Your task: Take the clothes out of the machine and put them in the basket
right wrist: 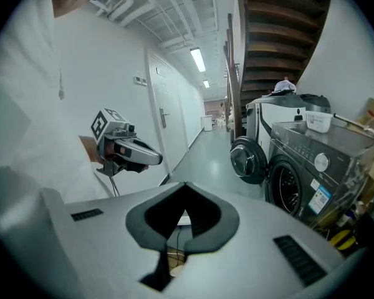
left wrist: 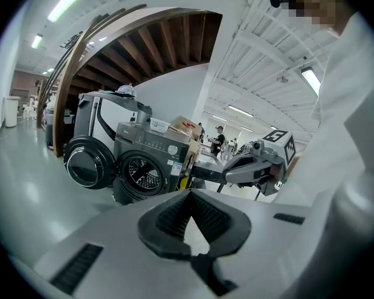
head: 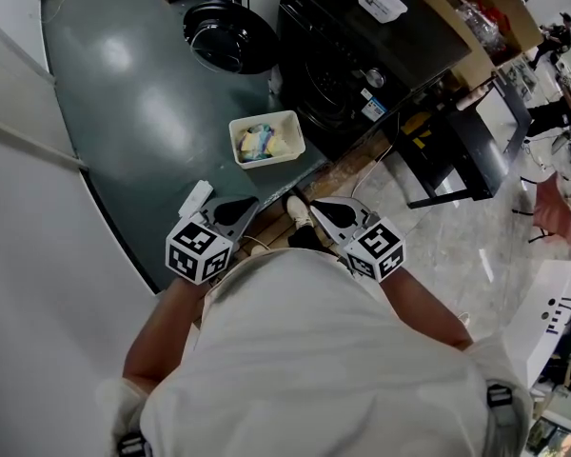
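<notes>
**Both grippers closed and empty, machine not yet reached**

My left gripper (head: 233, 209) and right gripper (head: 333, 213) sit low in the frame against my white shirt, each with its jaws together on nothing. The dark front-loading washing machine (head: 347, 65) stands at upper centre, its round black door (head: 230, 34) swung open to the left. Just below it in the frame is the white rectangular plastic basket (head: 234, 143), with yellow and blue clothes (head: 262, 143) in it. I cannot tell whether more remain in the drum.

To do this well, I should open one gripper before entering the drum mouth. I should pinch a fold of cloth, not a loose edge, and carry it low to the basket.

The grey-green floor (head: 143, 93) is glossy. Pale veined tiles (head: 457, 246) begin at the right, and a white wall (head: 38, 255) fills the left.
</notes>
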A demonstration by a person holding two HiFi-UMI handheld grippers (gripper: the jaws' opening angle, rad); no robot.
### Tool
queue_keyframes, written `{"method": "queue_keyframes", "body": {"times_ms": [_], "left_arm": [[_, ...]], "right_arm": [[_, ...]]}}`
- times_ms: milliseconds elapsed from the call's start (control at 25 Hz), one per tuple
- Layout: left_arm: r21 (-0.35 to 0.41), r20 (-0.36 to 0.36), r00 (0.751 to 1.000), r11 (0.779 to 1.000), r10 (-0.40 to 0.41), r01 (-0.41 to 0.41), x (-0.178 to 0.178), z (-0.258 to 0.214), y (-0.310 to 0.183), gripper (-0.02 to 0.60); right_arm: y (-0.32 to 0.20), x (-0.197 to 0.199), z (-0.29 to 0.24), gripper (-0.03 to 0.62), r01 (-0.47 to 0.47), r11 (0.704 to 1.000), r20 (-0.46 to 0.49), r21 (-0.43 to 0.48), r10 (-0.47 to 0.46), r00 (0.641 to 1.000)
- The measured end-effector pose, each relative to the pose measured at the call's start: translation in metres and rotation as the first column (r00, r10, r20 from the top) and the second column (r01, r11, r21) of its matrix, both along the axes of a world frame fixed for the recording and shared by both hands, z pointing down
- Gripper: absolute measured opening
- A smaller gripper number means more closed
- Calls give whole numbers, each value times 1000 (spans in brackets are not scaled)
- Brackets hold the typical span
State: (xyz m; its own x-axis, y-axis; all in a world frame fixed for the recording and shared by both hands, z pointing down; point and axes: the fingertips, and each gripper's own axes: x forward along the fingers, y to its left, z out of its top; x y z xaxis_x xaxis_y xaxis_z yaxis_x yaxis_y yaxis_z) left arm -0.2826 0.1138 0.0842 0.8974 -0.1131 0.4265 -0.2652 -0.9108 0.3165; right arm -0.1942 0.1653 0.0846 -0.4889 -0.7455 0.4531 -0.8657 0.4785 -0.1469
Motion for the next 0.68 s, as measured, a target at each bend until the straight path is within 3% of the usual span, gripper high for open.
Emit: {"method": "queue_keyframes", "body": {"times_ms": [480,680], "left_arm": [[-1,12,1000,1000,-29,29,-5,8,1,-3],[-2,23,999,999,-49,49,-8,12,-8,-3]], "right_arm": [[-4,-1,2,3,18,1000,-3,13,-18,1000],[-9,-8,4,3,39,999,-1,-24,-40,999]]}}
